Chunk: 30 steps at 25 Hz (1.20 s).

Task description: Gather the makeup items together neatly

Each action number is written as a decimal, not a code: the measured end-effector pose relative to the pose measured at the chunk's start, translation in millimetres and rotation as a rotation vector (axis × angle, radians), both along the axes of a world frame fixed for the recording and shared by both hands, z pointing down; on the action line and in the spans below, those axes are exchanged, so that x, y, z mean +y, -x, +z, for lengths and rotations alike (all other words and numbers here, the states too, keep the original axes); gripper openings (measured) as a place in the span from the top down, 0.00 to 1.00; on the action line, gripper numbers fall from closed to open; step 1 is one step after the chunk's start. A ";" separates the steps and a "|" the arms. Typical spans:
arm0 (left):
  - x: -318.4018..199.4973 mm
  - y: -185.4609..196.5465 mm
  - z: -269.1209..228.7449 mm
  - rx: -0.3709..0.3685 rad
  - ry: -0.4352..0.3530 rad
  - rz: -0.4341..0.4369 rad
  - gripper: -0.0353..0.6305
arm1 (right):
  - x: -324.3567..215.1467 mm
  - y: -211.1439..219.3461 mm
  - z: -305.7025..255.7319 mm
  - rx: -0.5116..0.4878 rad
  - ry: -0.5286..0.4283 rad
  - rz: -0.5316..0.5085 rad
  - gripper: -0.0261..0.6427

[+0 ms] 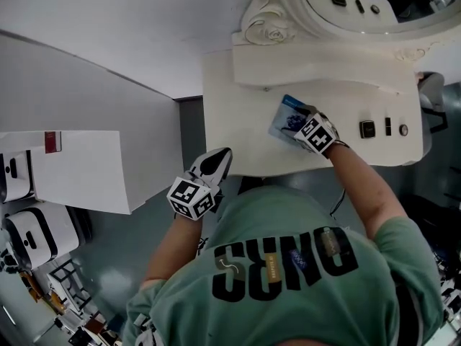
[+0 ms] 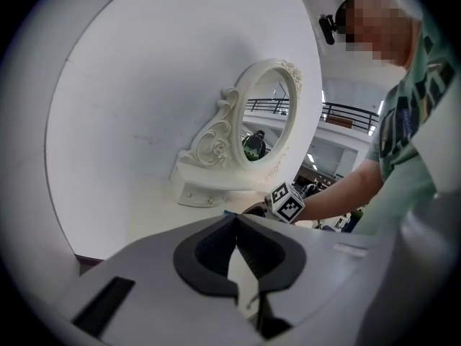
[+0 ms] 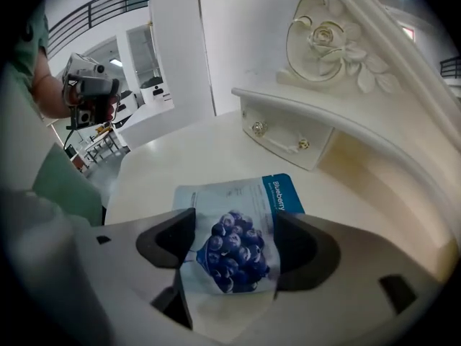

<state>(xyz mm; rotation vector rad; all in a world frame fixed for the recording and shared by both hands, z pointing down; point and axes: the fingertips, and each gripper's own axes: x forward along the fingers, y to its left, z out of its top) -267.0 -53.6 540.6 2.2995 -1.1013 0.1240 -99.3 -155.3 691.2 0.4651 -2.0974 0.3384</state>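
**Getting a good hold on the blueberry packet**

The blueberry packet (image 1: 286, 116) lies flat on the white table (image 1: 230, 121), just in front of the mirror (image 2: 263, 132). Our right gripper (image 3: 234, 222) sits right over it. Its jaws are apart, one on each side of the berry picture, and they squeeze nothing yet.

The packet looks thin and flat, so we think it will be hard to pinch from above. A good way is to tip the jaws down to one edge of the packet. Then we close them softly, so the packet does not crumple. If it will not lift, we could push it along the table.

Also in front of the mirror, a little way off to the side of the packet, three small makeup things (image 1: 367, 129) sit in a row. We think the packet should go next to them. It should lie straight and not on top of them.

Our left gripper (image 2: 236, 222) hangs farthest from the mirror, by the near edge of the table. Its jaws are together with nothing in them. It should stay out of the way.
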 end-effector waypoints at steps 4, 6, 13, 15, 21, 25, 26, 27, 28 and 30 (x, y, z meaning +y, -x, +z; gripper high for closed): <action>-6.2 -16.4 -5.4 0.008 -0.014 0.041 0.93 | 9.5 2.7 -1.4 0.022 0.011 -0.058 0.58; -7.6 -25.8 -10.1 0.012 -0.024 0.068 0.93 | 19.3 0.3 -3.2 0.033 0.007 -0.100 0.83; -13.1 -59.6 -18.9 0.027 -0.036 0.140 0.93 | 43.9 -42.8 -29.0 0.032 -0.045 -0.181 0.87; -14.0 -73.3 -22.0 0.037 -0.040 0.161 0.93 | 44.7 -68.5 -39.8 0.053 -0.067 -0.211 0.86; -15.8 -107.6 -27.0 0.042 -0.043 0.220 0.93 | 31.4 -153.6 -43.7 0.197 -0.110 -0.334 0.86; -18.0 -116.2 -27.3 0.036 -0.035 0.223 0.93 | 27.7 -178.2 -35.2 0.218 -0.080 -0.398 0.85; -18.4 -116.8 -26.8 0.033 -0.033 0.222 0.93 | 28.0 -178.7 -33.4 0.217 -0.073 -0.414 0.84; -19.1 -117.2 -26.0 0.030 -0.030 0.220 0.93 | 28.5 -178.8 -30.5 0.221 -0.068 -0.435 0.82; -20.0 -117.5 -25.1 0.028 -0.027 0.217 0.93 | 29.1 -178.9 -26.6 0.233 -0.062 -0.459 0.78; -22.5 -118.2 -23.4 0.025 -0.022 0.211 0.93 | 28.8 -180.7 -16.7 0.272 -0.053 -0.502 0.68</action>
